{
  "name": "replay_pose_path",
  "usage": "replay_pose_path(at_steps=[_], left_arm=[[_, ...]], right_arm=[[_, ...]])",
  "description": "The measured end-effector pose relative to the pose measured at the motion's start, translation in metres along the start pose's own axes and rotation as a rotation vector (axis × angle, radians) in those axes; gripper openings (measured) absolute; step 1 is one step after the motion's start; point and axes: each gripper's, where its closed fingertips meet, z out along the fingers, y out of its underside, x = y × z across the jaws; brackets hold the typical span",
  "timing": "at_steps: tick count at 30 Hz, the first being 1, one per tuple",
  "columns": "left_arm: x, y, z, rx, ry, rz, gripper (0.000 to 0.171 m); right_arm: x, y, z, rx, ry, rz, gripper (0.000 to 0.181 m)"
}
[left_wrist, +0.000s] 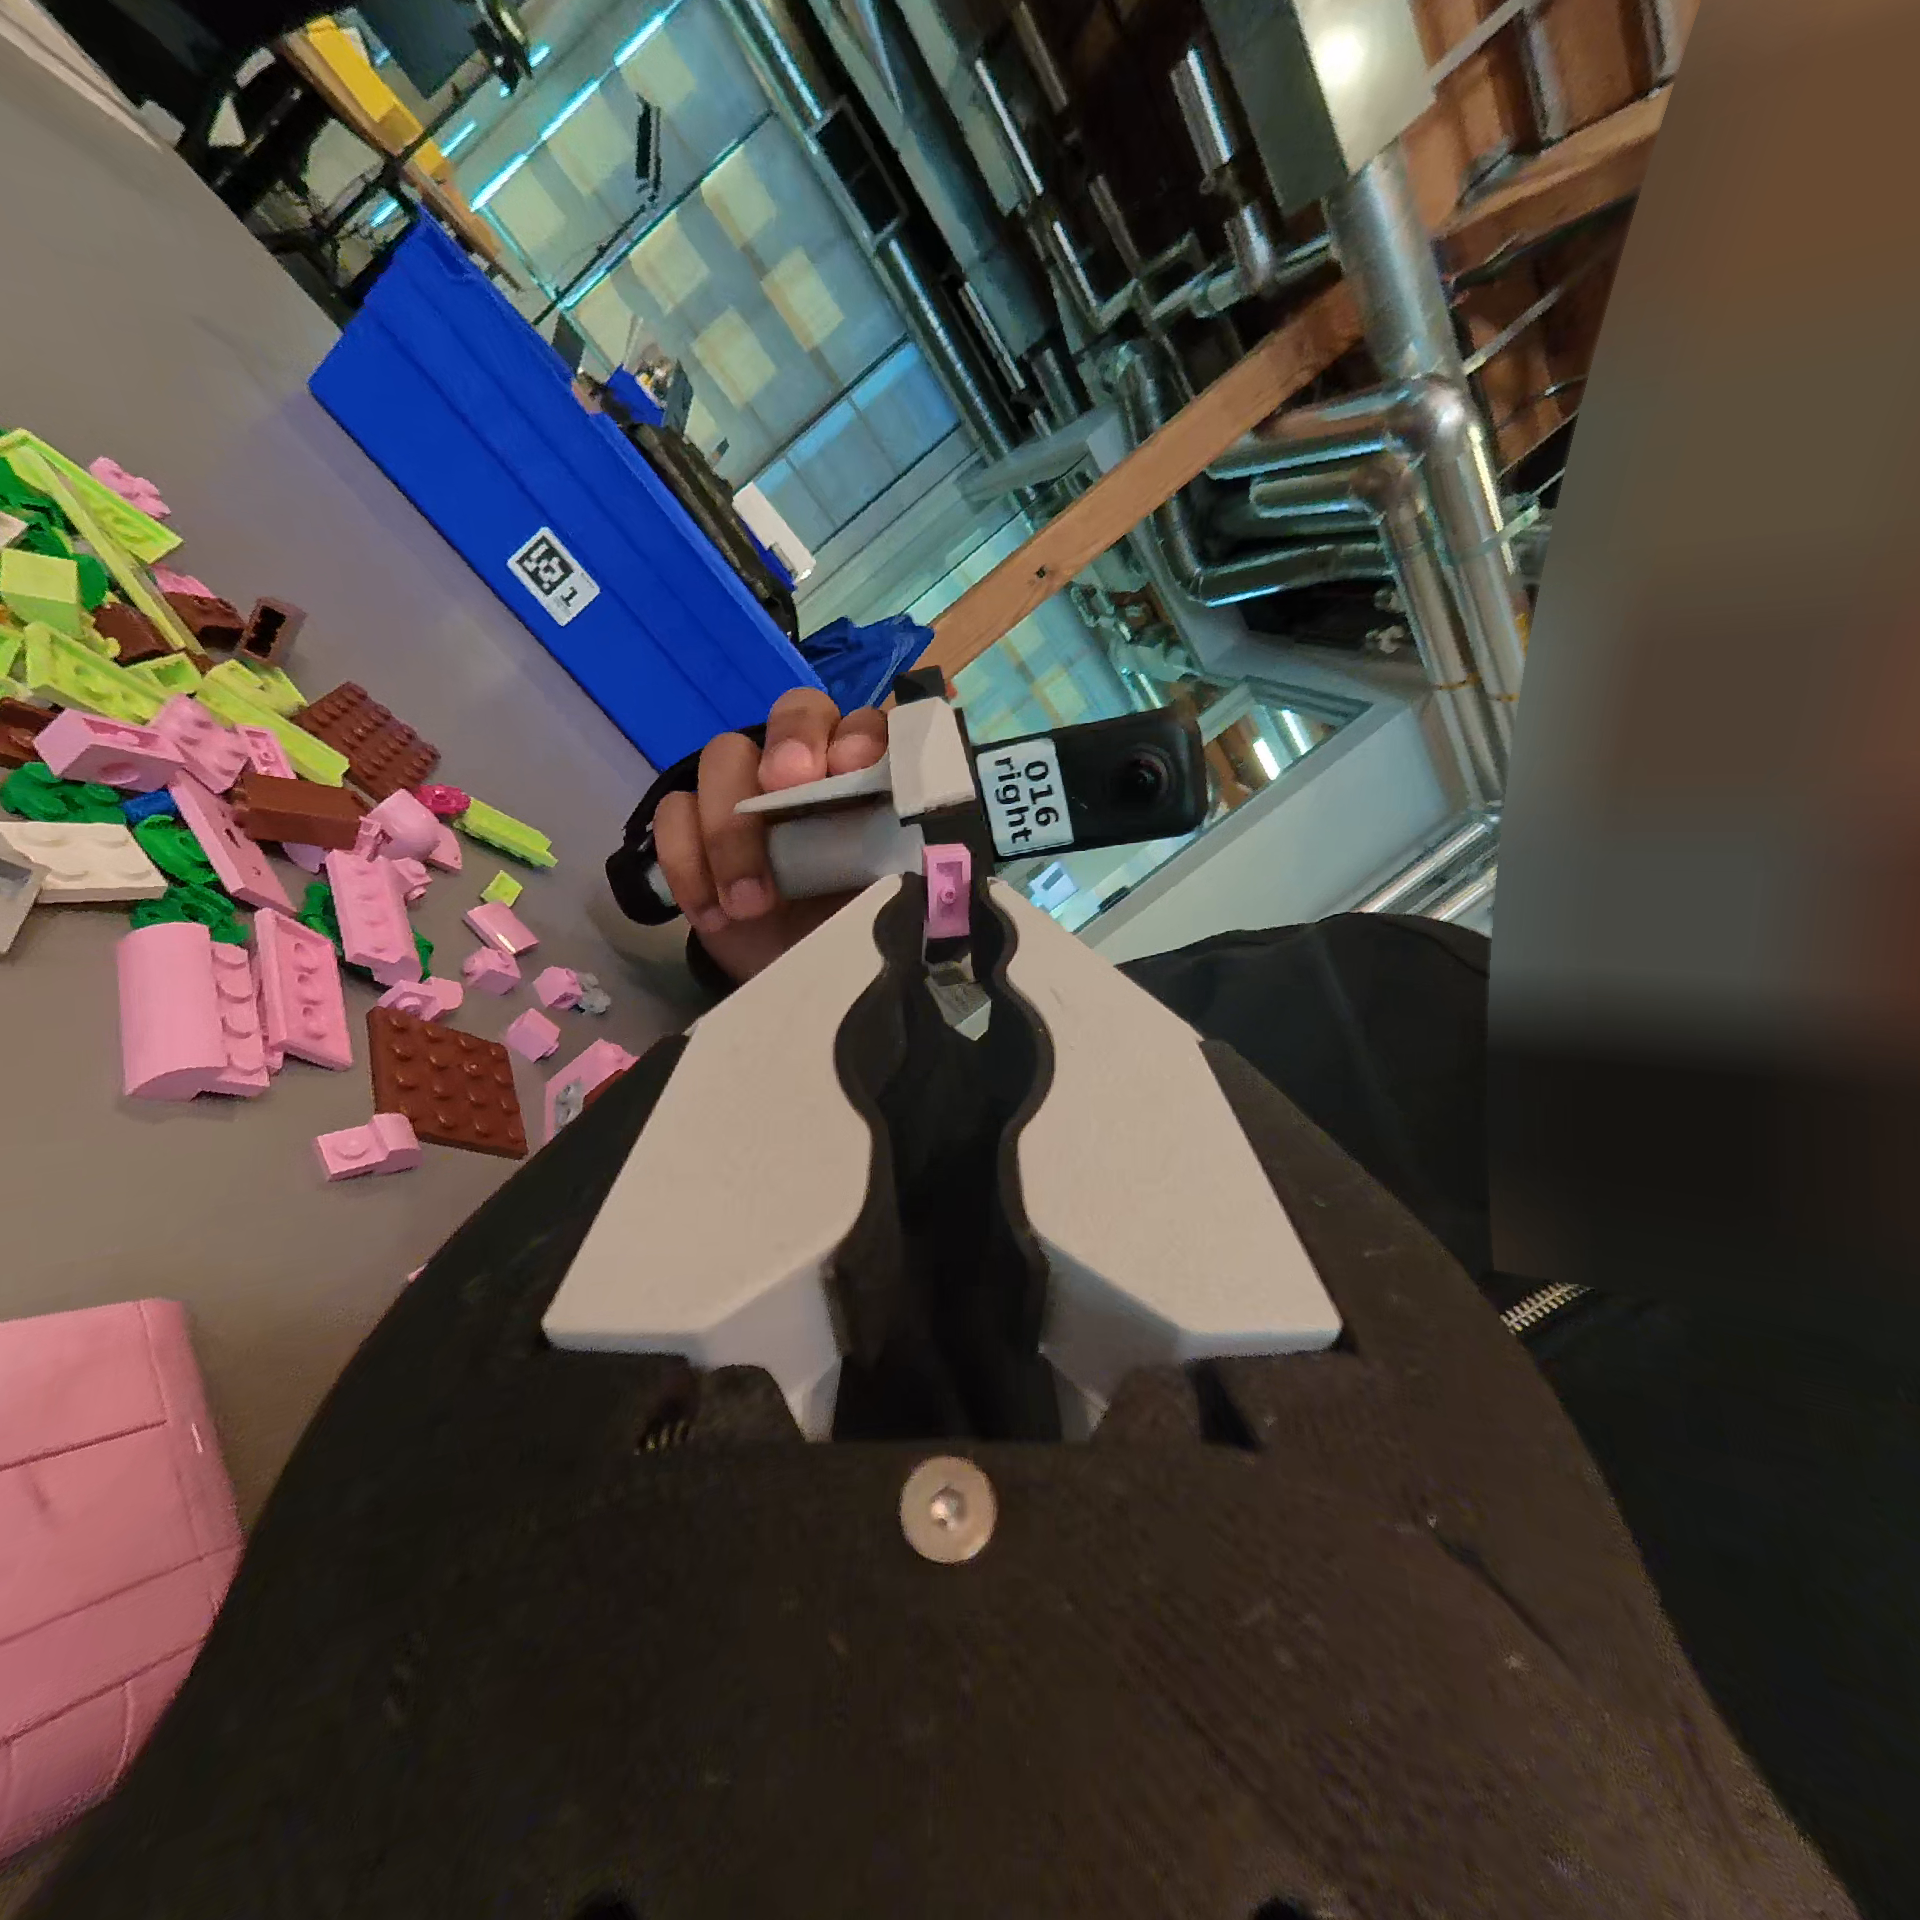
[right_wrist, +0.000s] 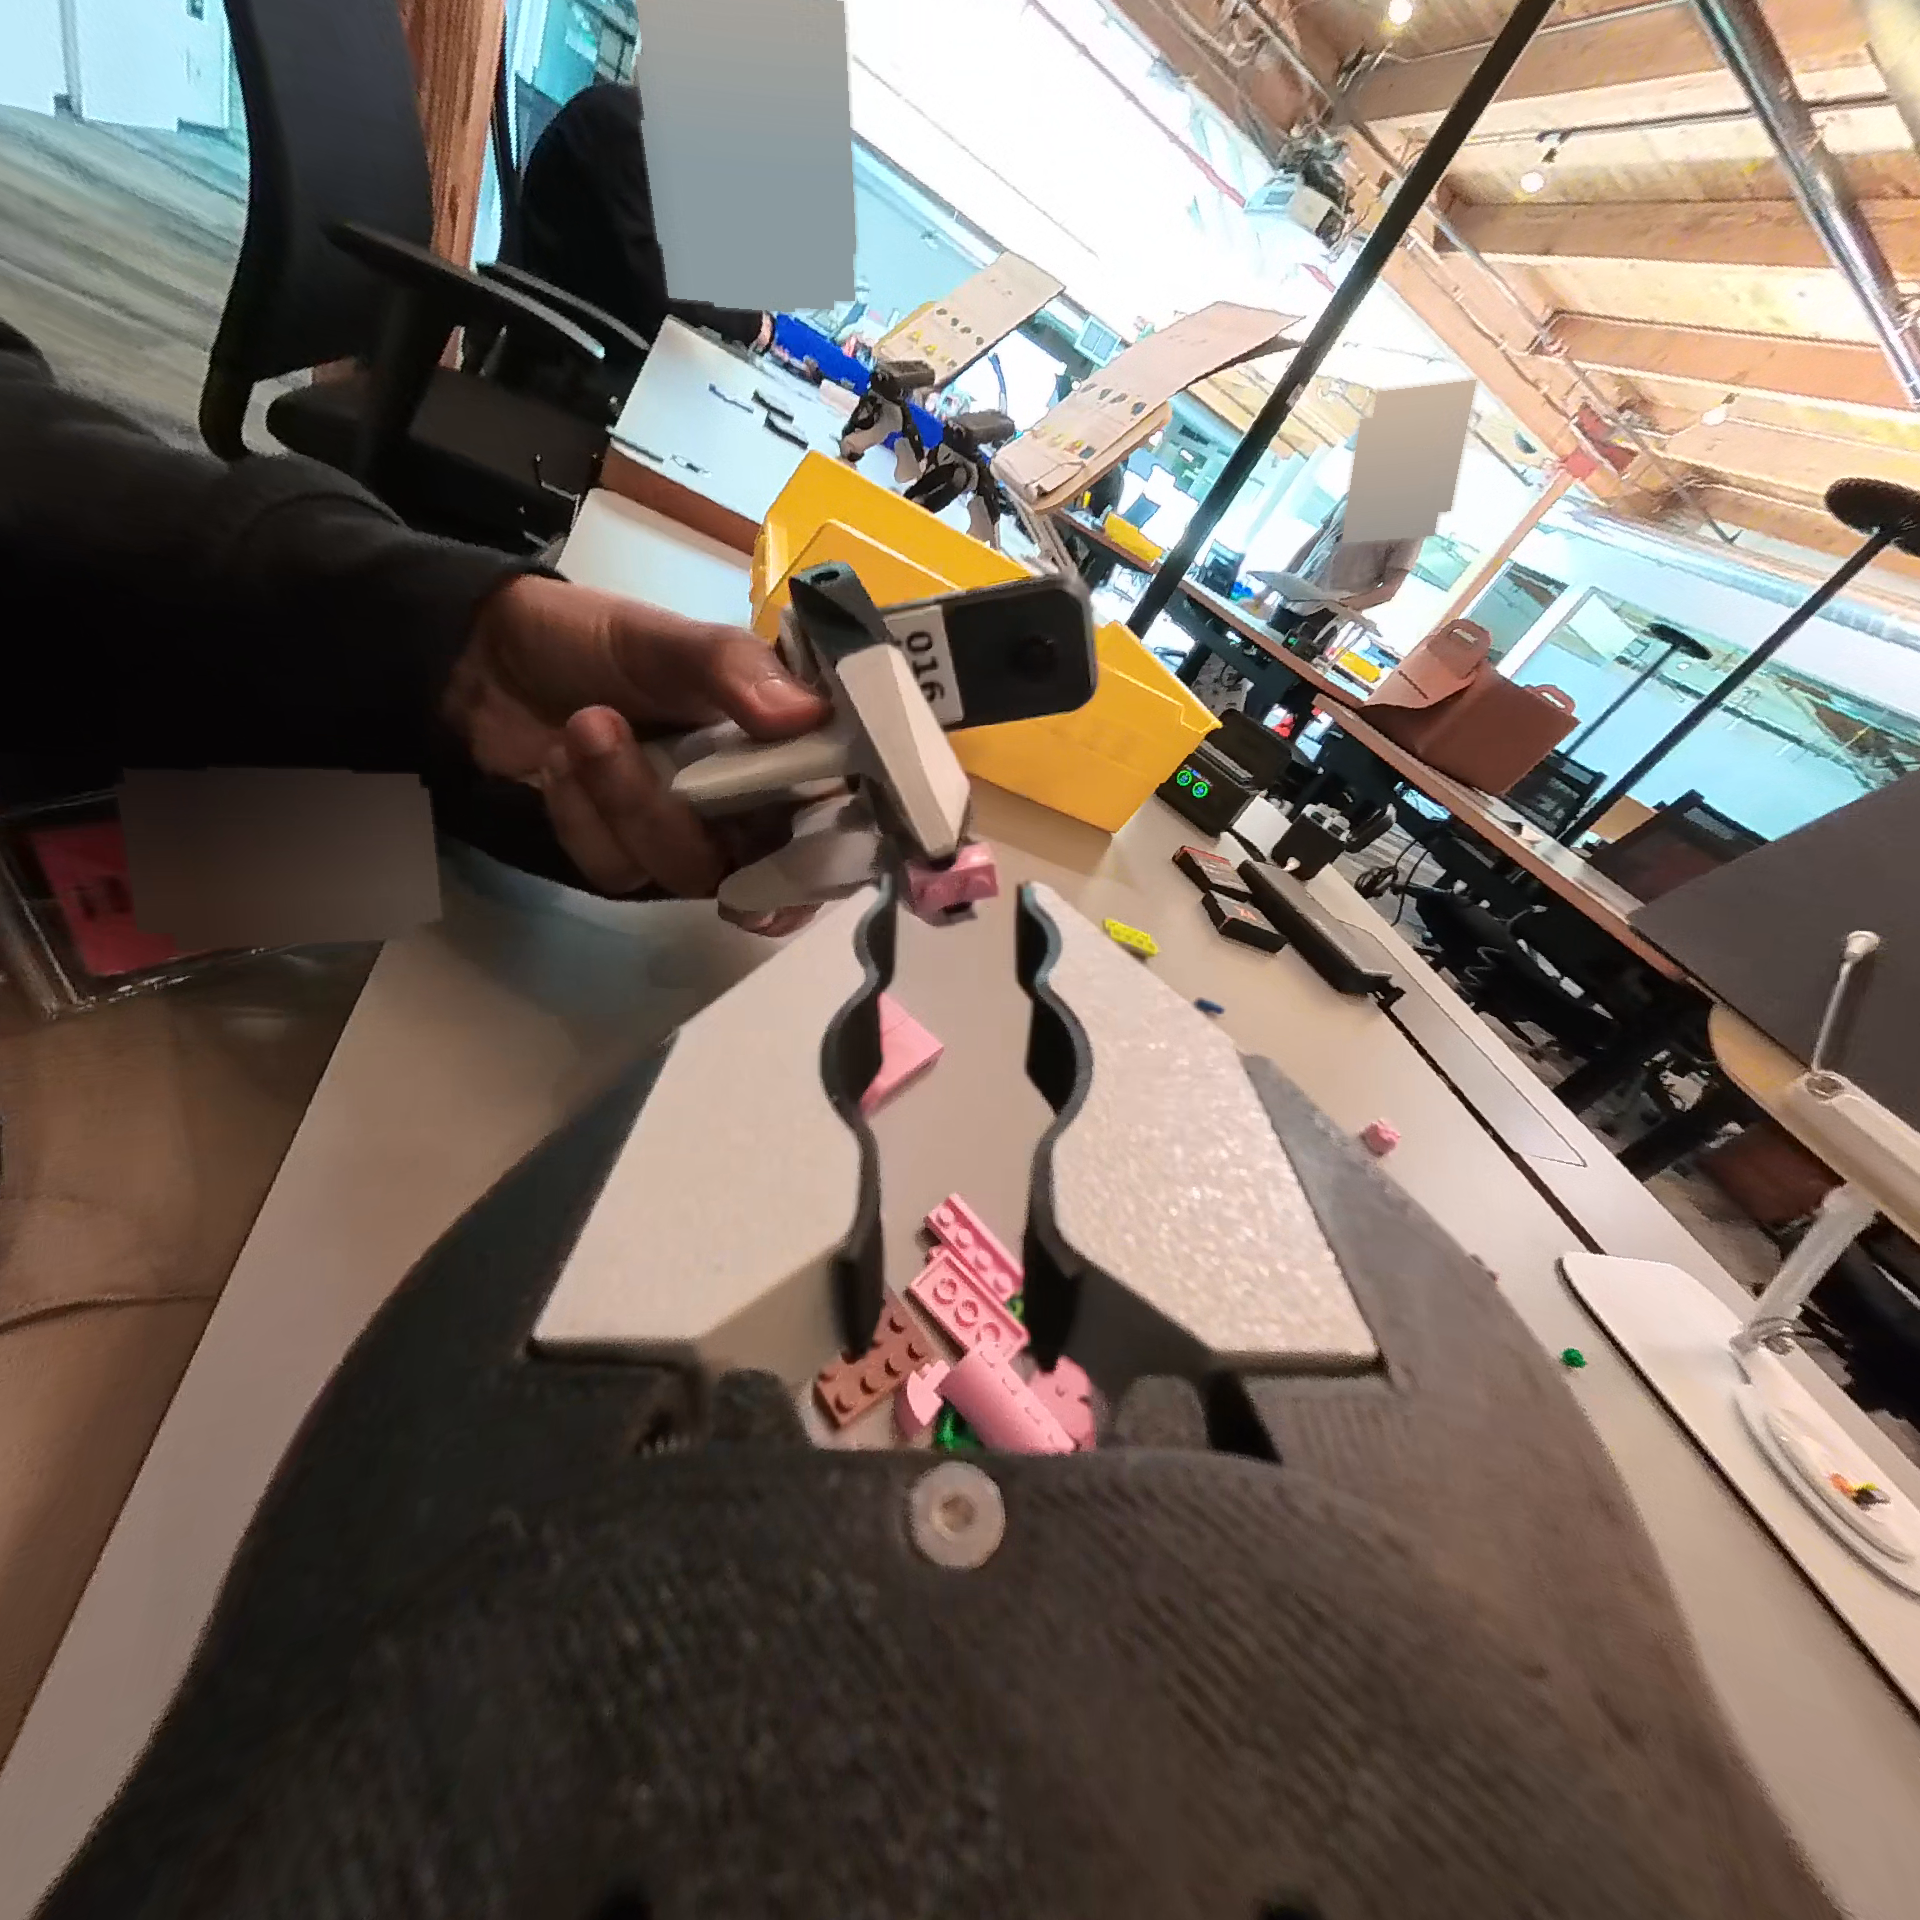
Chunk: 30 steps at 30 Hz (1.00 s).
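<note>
My left gripper is shut on a small pink brick and holds it in the air above the grey table. In the right wrist view the same brick sits at the tips of the left gripper, which a hand holds. My right gripper is open, with its fingertips just under the brick, one on each side. It touches nothing that I can see. The right gripper also shows in the left wrist view, just beyond the brick.
A pile of pink, green, brown and white bricks lies on the table at left, with a blue bin behind and a pink box close by. A yellow bin, black devices and a white tray stand farther off. Left and right tips are no more than a few centimetres apart.
</note>
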Motion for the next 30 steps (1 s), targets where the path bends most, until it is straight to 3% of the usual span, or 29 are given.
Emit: replay_pose_path(at_steps=[6,13,17,30], left_arm=[[0.0052,0.0049,0.0026,-0.026,0.058,-0.034,0.005],[0.0069,0.0054,0.0026,-0.023,0.101,-0.078,0.005],[0.0055,0.0049,0.0008,-0.022,0.103,-0.087,0.005],[0.004,0.0053,0.0015,-0.023,0.077,-0.086,0.005]], right_arm=[[-0.0043,-0.0052,-0.0011,0.037,-0.038,0.036,0.022],[-0.0053,-0.0051,-0.0009,0.02,-0.017,-0.023,0.013],[-0.003,-0.0086,-0.001,0.045,0.008,-0.035,0.019],[-0.0061,-0.0073,-0.0026,0.021,0.002,-0.081,0.012]])
